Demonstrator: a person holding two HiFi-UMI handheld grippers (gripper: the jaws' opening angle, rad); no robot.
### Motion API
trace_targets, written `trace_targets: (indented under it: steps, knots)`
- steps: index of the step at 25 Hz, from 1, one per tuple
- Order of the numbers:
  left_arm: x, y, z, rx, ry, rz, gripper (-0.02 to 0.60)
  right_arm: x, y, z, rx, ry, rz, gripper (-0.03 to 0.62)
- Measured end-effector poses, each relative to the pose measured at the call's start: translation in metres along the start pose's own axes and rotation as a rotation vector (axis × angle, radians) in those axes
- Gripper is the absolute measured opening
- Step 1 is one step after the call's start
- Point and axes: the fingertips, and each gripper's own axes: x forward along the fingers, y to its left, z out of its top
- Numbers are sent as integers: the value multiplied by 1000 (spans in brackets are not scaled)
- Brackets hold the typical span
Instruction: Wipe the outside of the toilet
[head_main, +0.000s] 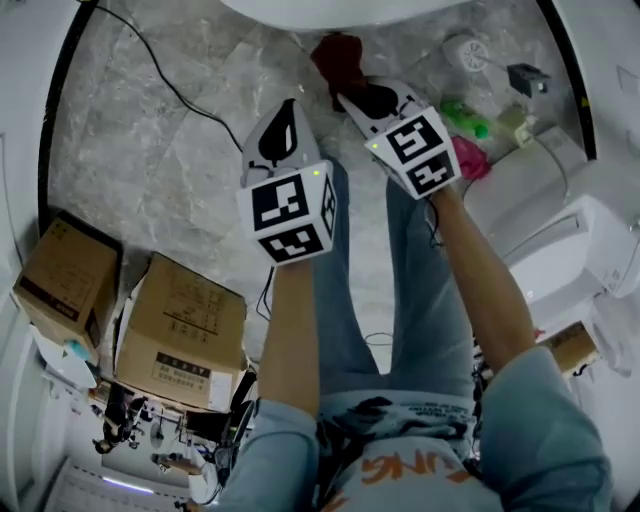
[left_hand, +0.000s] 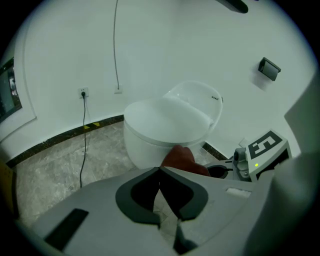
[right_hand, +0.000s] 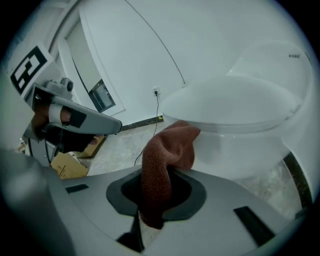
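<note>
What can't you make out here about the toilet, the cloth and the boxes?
Head view: the toilet is cut off by the top edge; only a strip of rim shows.
Right gripper view: the right claw is shut on the cloth, whose own fold hides whether it touches the bowl.
Head view: print on the cardboard boxes is too small to read.
Both gripper views: the toilet's far side is hidden by its own body.

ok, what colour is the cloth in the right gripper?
Rust red-brown, a plain knit cloth; it shows best in the right gripper view.
</note>
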Motion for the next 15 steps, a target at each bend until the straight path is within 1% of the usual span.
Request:
trace_targets:
  steps: [3,8,11,15]
  knots:
    - [12,-48,-5,13,24,-29,0,-38,-33,-21,50,-3,-24,58]
    - [38,-126,-8,32,55,-99,0,-86,-100,-49,139,-18,-98,58]
    - [54,-155,-7,16,62,-120,0,-99,-136,-65,209,-36,-137,58]
    - [72,-177,-7,44,76,-105,0,-104,-172,-80,271,-44,-157,58]
